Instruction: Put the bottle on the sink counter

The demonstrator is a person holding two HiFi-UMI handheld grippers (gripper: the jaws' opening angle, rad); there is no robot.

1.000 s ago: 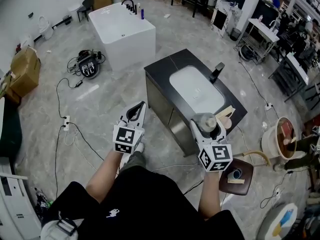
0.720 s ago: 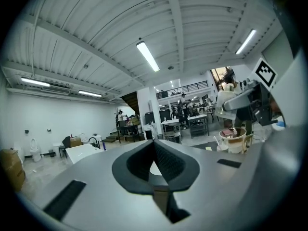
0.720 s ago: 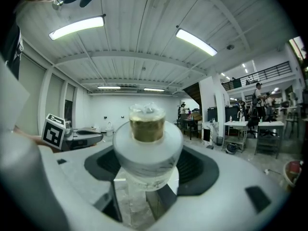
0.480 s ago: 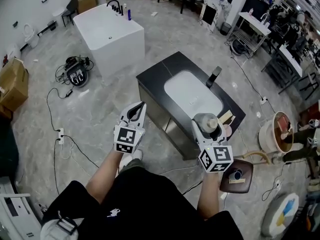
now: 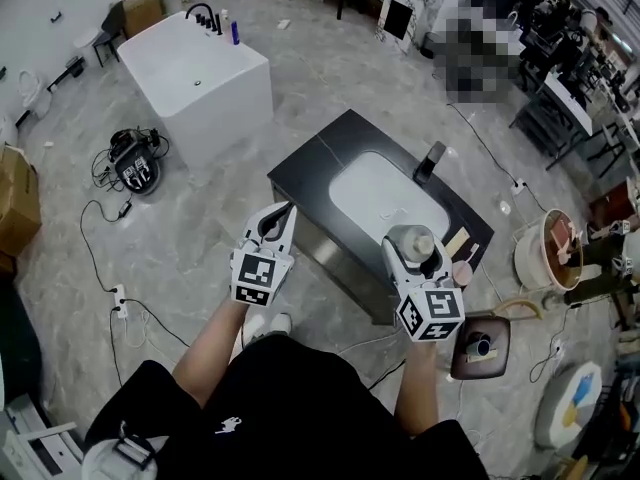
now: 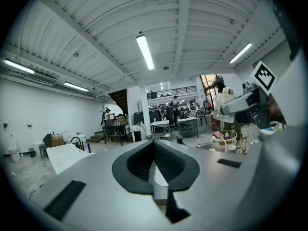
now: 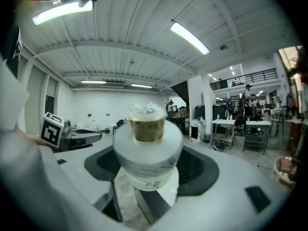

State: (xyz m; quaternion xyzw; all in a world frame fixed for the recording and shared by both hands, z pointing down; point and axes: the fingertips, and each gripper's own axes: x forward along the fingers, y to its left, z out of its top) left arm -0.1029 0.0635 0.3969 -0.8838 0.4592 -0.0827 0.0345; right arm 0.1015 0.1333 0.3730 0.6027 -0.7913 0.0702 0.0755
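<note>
Both hands have carried forward with the person, so the sink counter [image 5: 310, 183] now sits closer under the 2 grippers in the head view and the white bathtub [image 5: 195, 73] has slid off toward the upper left; the step in hand reads as the carry, with the placing not yet begun; the right gripper [image 5: 412, 258] is clamped on the bottle [image 7: 148, 150], a pale squat one with a tan neck, standing upright between its jaws and held in the air over the counter's near right end; the left gripper [image 5: 280, 218] has its jaws together on nothing and hangs beside the counter's near edge; the next move probably calls for bringing the bottle over a bare dark patch, lowering it until its base rests flat, then letting the jaws part; free space looks tight on the near right, where a wooden piece [image 5: 456, 240] and a pink round thing [image 5: 463, 271] lie close to the bottle; the white basin [image 5: 385, 203] takes up the middle and the black faucet [image 5: 430, 160] stands at its far side, so the wide dark strip to the left of the basin looks the safer spot; a brown stool [image 5: 465, 360] stands by the person's right and cables [image 5: 150, 278] trail across the floor at the left.
</note>
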